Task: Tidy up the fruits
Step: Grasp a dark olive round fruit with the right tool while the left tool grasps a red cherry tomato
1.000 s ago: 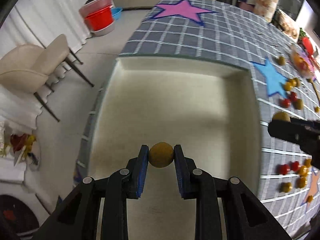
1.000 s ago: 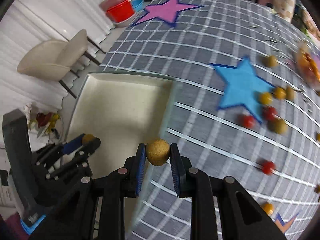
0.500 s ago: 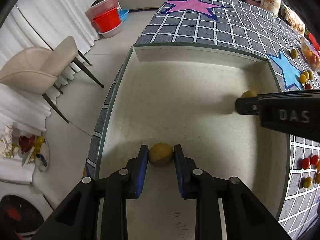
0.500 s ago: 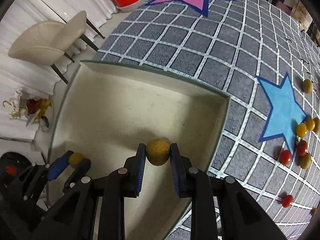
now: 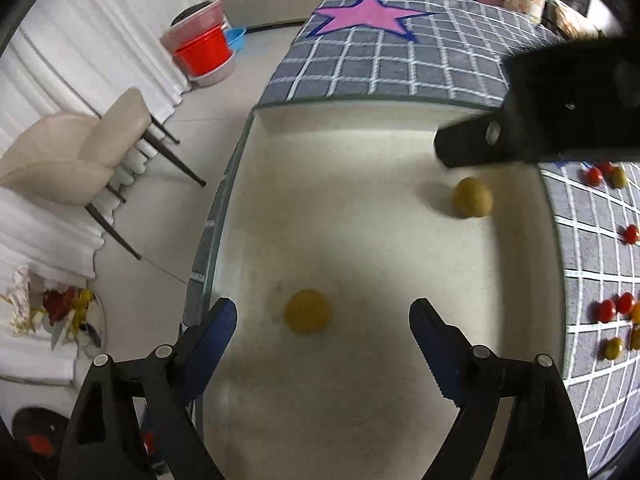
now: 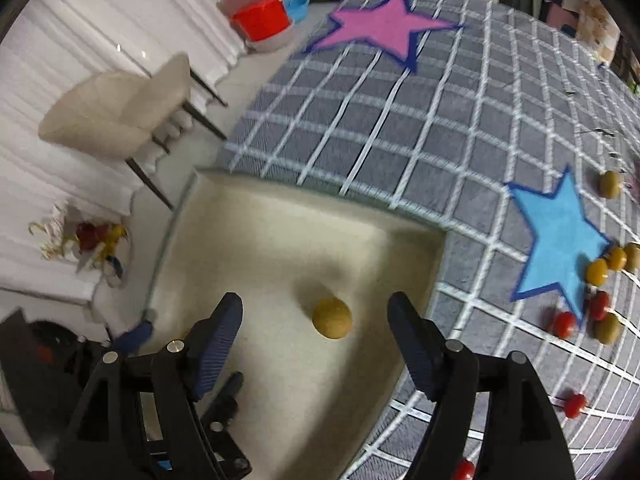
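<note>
Two fruits (image 5: 307,311) (image 5: 472,197) lie well apart in the tray (image 5: 360,120), which sits at the counter's (image 5: 400,68) left edge; more fruits (image 5: 614,310) lie scattered on the counter right of the tray; a chair (image 5: 76,156) stands on the floor to its left

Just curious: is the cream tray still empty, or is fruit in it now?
Not empty. Two yellow-brown fruits lie on the cream tray floor: one between the opening left gripper, another near its right wall.

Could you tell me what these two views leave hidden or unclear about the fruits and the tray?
- Left wrist view: the right tool covers the tray's far right corner.
- Left wrist view: small fruits on the cloth are cut by the right edge.
- Right wrist view: the left tool hides the tray's near left corner; its fruit is unseen.
</note>
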